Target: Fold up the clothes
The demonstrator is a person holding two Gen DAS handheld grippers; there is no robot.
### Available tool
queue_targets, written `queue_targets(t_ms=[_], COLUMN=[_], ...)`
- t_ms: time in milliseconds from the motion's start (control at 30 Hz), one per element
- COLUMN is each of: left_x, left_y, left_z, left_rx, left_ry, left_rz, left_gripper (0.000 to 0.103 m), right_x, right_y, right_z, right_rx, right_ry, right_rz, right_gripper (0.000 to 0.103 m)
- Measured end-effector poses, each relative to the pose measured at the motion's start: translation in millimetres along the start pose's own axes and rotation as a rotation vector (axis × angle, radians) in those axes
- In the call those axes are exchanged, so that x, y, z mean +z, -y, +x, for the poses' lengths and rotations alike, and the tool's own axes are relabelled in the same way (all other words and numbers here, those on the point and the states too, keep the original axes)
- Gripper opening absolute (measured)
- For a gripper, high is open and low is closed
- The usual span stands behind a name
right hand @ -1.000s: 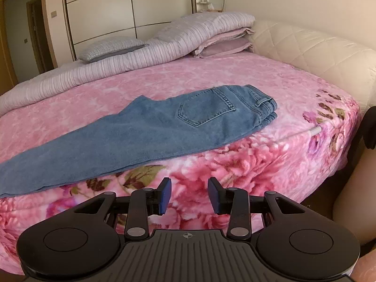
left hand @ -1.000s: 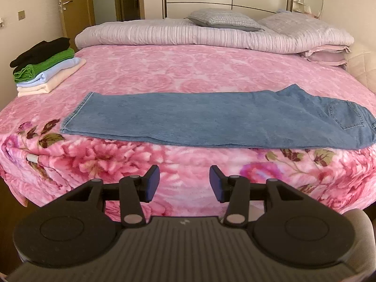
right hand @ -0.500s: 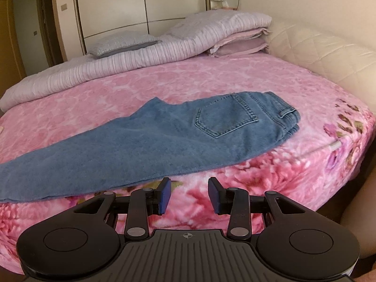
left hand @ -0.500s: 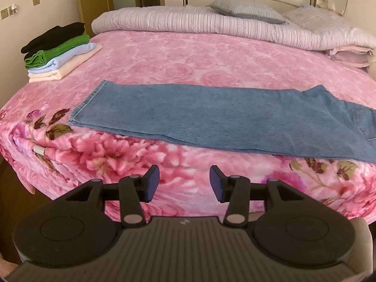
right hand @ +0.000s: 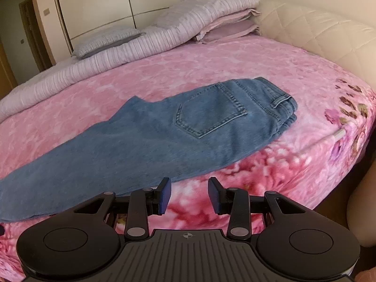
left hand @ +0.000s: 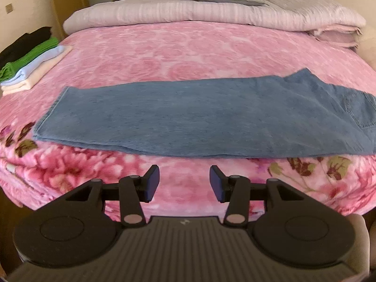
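jeans (left hand: 192,117) long axis runs across bed edge | hem nearer my left claw (left hand: 184,183), waistband nearer right claw (right hand: 189,193) | both wide, empty

Blue jeans (left hand: 199,117) lie flat, folded lengthwise, on the bed.

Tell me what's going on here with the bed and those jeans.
A person holds a two-finger gripper in each hand at the edge of a bed with a pink floral blanket. Blue jeans lie flat on it, one leg folded over the other. The left gripper and right gripper are both open, short of the fabric, holding nothing. A stack of folded clothes sits at the far left.
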State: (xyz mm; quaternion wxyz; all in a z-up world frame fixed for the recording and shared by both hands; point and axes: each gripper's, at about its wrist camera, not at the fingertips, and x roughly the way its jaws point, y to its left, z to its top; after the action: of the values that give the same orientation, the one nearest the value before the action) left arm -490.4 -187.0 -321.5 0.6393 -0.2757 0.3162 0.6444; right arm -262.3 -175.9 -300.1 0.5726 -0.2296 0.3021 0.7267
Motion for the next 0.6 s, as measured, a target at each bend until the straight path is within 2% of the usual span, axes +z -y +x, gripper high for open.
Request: queue_targets(t_ms=[133, 333, 400, 467, 600], left_x=[-6.0, -18.5, -22.3, -25.1, -30.7], left_y=[-16.6, -74.8, -103.4, -138.9, -203.9], left_z=[4.9, 13.7, 19.3, 26.3, 42.6], left_rx=[-0.037, -0.063, -0.072, -0.073, -0.091], left_ry=[-0.010, -0.022, -0.018, -0.003, 0.050], left_rz=[-0.031, -0.154, -0.223, -0.335, -0.607], left_gripper=[0.043, 0.043, 0.043, 0.043, 0.042], right_x=[4.7, -2.9, -5.5, -8.0, -6.3], right_y=[5.8, -18.5, -26.6, -34.6, -59.3], right_z=[-11.0, 8.3, 14.7, 21.2, 38.6], right_rx=[0.010, 0.020, 0.024, 0.027, 0.073], right_ry=[0.029, -0.034, -0.055, -0.076, -0.106], right_rz=[0.022, 0.026, 0.027, 0.028, 0.006], right_gripper=[0.039, 0.039, 0.039, 0.039, 0.039])
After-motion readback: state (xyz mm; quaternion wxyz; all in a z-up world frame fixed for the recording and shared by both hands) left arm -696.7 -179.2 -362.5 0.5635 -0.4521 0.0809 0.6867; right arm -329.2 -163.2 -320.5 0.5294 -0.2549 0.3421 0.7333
